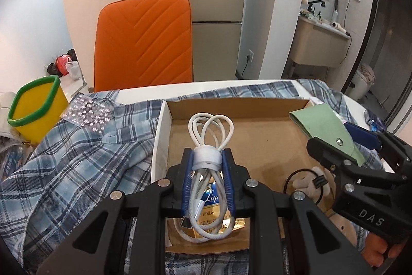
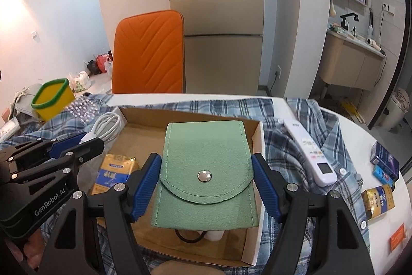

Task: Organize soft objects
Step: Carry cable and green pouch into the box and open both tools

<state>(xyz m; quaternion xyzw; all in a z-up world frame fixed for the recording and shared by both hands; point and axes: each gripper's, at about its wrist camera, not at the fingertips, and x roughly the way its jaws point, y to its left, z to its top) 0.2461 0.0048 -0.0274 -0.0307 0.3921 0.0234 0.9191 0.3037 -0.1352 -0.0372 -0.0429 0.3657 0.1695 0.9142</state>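
My left gripper [image 1: 207, 159] is shut on a coiled white cable [image 1: 209, 135] bound with a white strap, held over the open cardboard box [image 1: 257, 105]. My right gripper [image 2: 206, 166] is shut on a green snap pouch [image 2: 206, 164], also held over the box [image 2: 253, 135]. The pouch shows at the right of the left wrist view [image 1: 322, 125]; the cable shows at the left of the right wrist view [image 2: 106, 126]. In the box lie a gold packet [image 2: 116, 172], a black hair tie [image 2: 189, 237] and a plush toy [image 1: 306, 184].
The box sits on a blue plaid shirt [image 1: 77, 159] spread over a white table. A yellow bin with green rim [image 1: 36, 110], a rhinestone sheet [image 1: 90, 115], a white remote [image 2: 309, 151], small boxes [image 2: 383, 166] and an orange chair [image 1: 144, 43] surround it.
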